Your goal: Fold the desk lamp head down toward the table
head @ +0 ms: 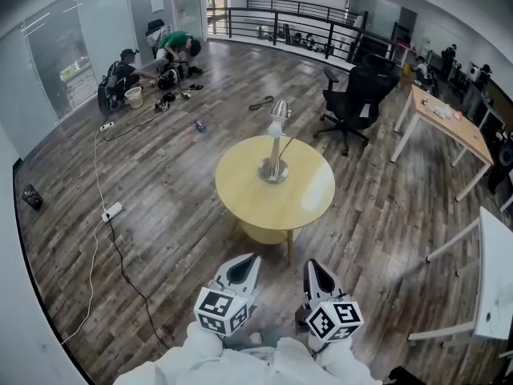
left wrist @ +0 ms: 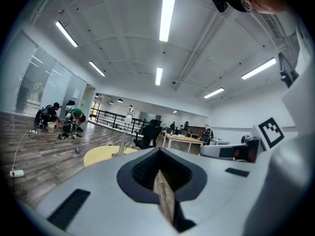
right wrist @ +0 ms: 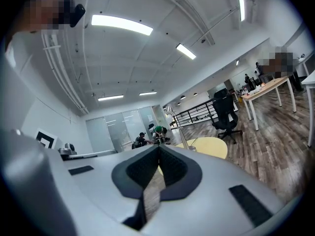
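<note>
A silver desk lamp (head: 276,139) stands upright in the middle of a round yellow table (head: 240,191), with its head (head: 278,111) raised at the top of the stem. Both grippers are at the bottom of the head view, well short of the table and over the wooden floor. My left gripper (head: 250,260) is shut with nothing in it, and so is my right gripper (head: 313,265). In the left gripper view the lamp (left wrist: 127,127) and table (left wrist: 98,155) lie far ahead of the closed jaws. The right gripper view shows the lamp (right wrist: 173,119) beyond its closed jaws.
A black office chair (head: 357,95) stands behind the table to the right. A wooden desk (head: 449,123) and a white table (head: 493,279) line the right side. People crouch on the floor at the back left (head: 172,54). A power strip and cable (head: 112,211) run along the left.
</note>
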